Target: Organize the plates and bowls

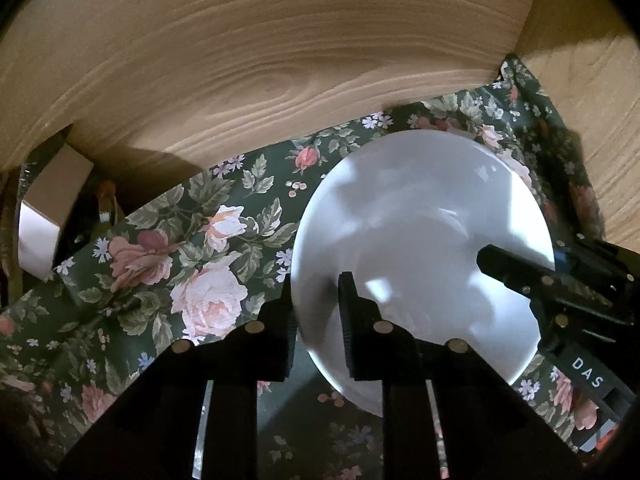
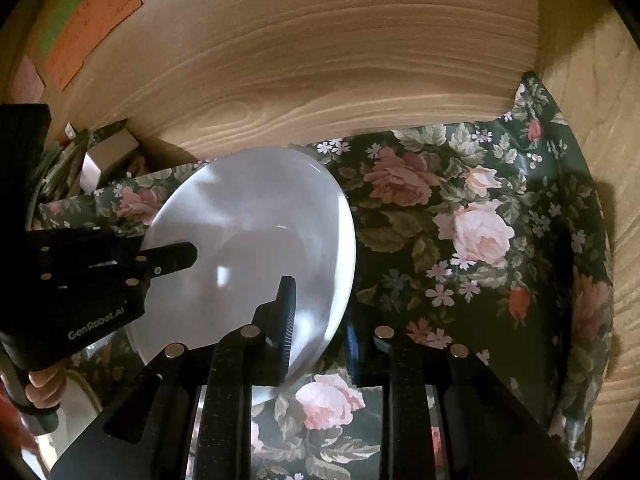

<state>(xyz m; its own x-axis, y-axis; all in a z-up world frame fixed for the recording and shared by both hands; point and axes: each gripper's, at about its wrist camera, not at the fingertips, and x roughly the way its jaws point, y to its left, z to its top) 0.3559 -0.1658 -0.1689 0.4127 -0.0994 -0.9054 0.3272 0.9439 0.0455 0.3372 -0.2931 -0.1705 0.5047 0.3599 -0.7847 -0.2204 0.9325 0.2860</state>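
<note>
A white plate (image 1: 420,248) is held over a dark floral cloth (image 1: 192,264) inside a wooden cabinet. My left gripper (image 1: 316,312) is shut on the plate's left rim, one finger over and one under it. My right gripper (image 2: 320,320) is shut on the plate's (image 2: 248,240) right rim. Each gripper shows in the other's view: the right gripper (image 1: 540,284) reaches onto the plate from the right, and the left gripper (image 2: 160,260) from the left. The plate is tilted and seems lifted off the cloth.
Wooden cabinet walls stand behind (image 1: 280,60) and to the right (image 2: 592,80). A small cardboard box (image 2: 108,156) and clutter sit at the back left. Orange and pink paper notes (image 2: 88,20) are stuck on the back wall. Open floral cloth (image 2: 480,220) lies right of the plate.
</note>
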